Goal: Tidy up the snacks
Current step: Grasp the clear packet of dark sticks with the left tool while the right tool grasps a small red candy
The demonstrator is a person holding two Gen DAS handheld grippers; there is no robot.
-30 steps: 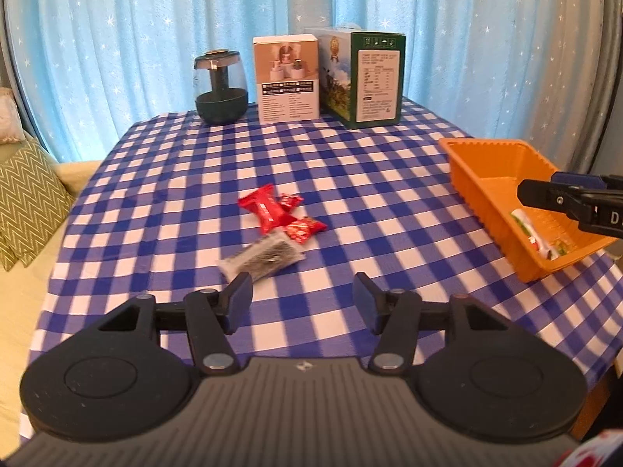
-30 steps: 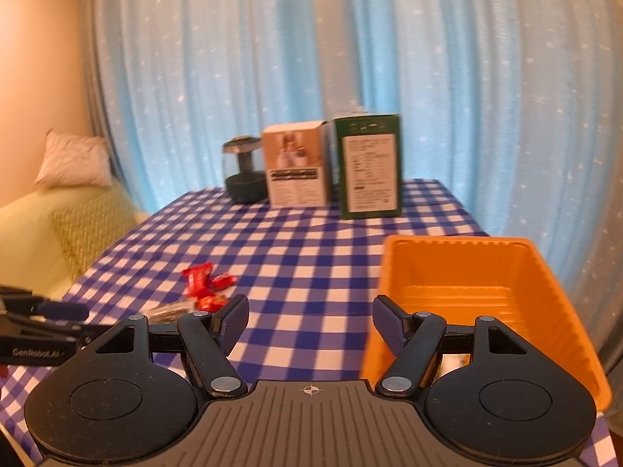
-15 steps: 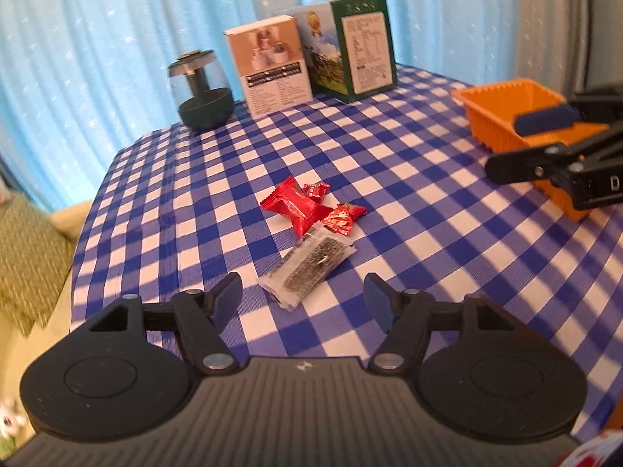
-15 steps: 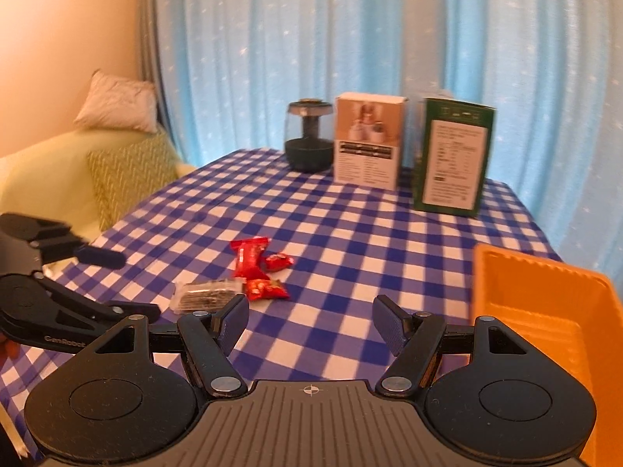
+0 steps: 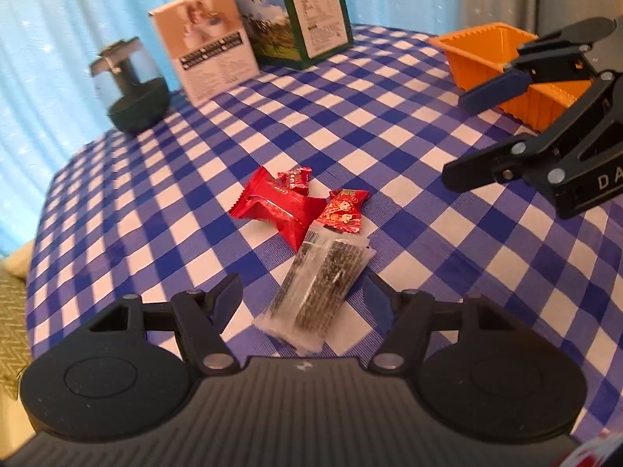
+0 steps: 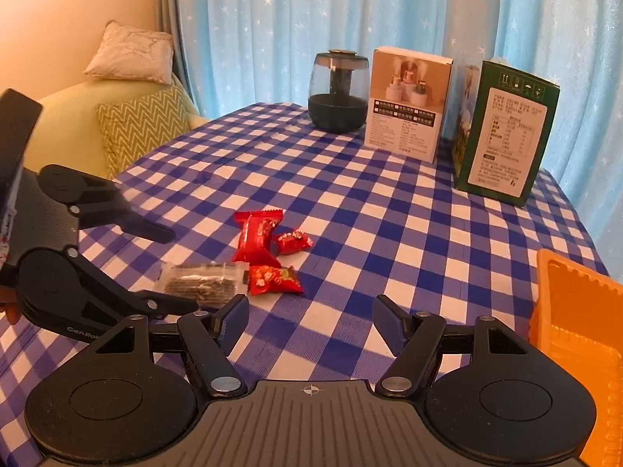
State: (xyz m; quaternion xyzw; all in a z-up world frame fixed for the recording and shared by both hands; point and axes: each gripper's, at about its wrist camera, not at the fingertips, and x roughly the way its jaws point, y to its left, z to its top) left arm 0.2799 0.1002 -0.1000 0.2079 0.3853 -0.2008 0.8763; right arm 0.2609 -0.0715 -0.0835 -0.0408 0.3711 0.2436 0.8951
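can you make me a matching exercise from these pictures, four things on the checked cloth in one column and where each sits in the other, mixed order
Things:
1. clear packet of dark sticks
2. large red packet
3. orange tray
4. green box

Places:
A. standing upright at the far edge of the table, beside the beige box
B. at the table's right side, behind the right tool in the left wrist view
C. between the open jaws of the left tool, lying flat
D. mid-table, flanked by two small red candies

Pairs: 1-C, 2-D, 3-B, 4-A
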